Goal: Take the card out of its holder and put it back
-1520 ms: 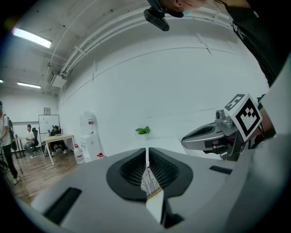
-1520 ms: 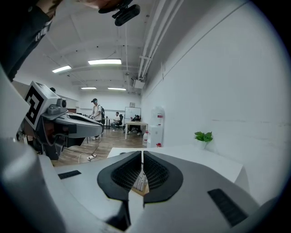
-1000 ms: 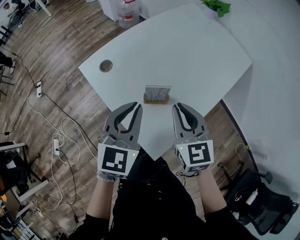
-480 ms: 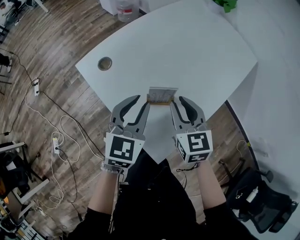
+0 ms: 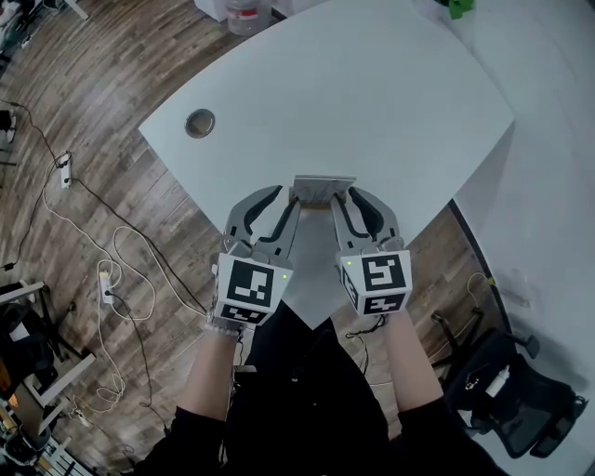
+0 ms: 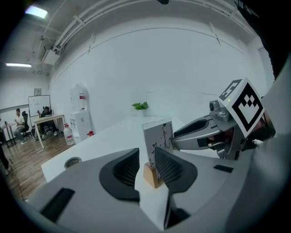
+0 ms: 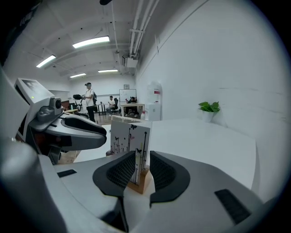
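Note:
A white card [image 5: 323,181] printed with dark flowers and butterflies stands upright in a small wooden holder [image 5: 321,197] near the front corner of the white table [image 5: 372,93]. My left gripper [image 5: 284,203] is open, its jaws straddling the holder's left end; in the left gripper view the holder [image 6: 152,174] and card [image 6: 158,134] sit between the pads. My right gripper [image 5: 346,198] is open too, its jaws either side of the card's right edge [image 7: 130,140] and holder [image 7: 141,181]. Neither pair of pads visibly presses on anything.
A round cable grommet [image 5: 199,123] sits at the table's left corner, and a green plant [image 5: 456,7] at the far edge. The table's pointed front corner lies just under my grippers. Cables and a power strip [image 5: 65,172] trail across the wooden floor at the left.
Both grippers have moved forward from the table's front corner up to the card holder, and their jaws now flank its two ends. The card stays upright in the holder.

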{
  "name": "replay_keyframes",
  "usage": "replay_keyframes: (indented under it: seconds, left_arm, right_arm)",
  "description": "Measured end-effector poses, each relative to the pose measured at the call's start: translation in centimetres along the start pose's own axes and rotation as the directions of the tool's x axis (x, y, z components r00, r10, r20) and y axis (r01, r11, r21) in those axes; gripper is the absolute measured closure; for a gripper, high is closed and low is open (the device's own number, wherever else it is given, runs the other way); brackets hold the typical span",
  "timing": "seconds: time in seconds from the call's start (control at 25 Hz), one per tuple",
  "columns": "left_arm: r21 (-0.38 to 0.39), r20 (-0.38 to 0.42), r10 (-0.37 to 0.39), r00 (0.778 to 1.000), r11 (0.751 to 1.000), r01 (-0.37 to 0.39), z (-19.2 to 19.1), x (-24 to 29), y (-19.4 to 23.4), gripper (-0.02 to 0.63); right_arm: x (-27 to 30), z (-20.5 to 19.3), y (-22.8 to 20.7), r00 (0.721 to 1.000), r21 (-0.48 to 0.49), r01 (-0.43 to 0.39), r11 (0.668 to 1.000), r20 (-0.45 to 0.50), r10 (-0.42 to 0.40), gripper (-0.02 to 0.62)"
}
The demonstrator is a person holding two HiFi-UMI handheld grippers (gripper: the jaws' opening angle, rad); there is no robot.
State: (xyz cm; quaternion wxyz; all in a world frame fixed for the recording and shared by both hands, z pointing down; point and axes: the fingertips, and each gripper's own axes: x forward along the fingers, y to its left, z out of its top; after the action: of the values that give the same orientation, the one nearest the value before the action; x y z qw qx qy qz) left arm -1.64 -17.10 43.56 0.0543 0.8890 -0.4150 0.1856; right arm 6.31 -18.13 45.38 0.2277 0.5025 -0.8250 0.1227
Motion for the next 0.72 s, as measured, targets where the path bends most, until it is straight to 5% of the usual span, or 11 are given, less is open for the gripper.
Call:
replay_keyframes:
  seconds: [0.72]
  left_arm:
    - [-0.028,-0.040,0.013,0.999,1.000,-0.014,-2.7,2.0,-0.9,0.552]
  right_arm:
    - [0.4,-1.0,-0.2,1.000,0.004,0.007,1.000,0.001,-0.007,0.495]
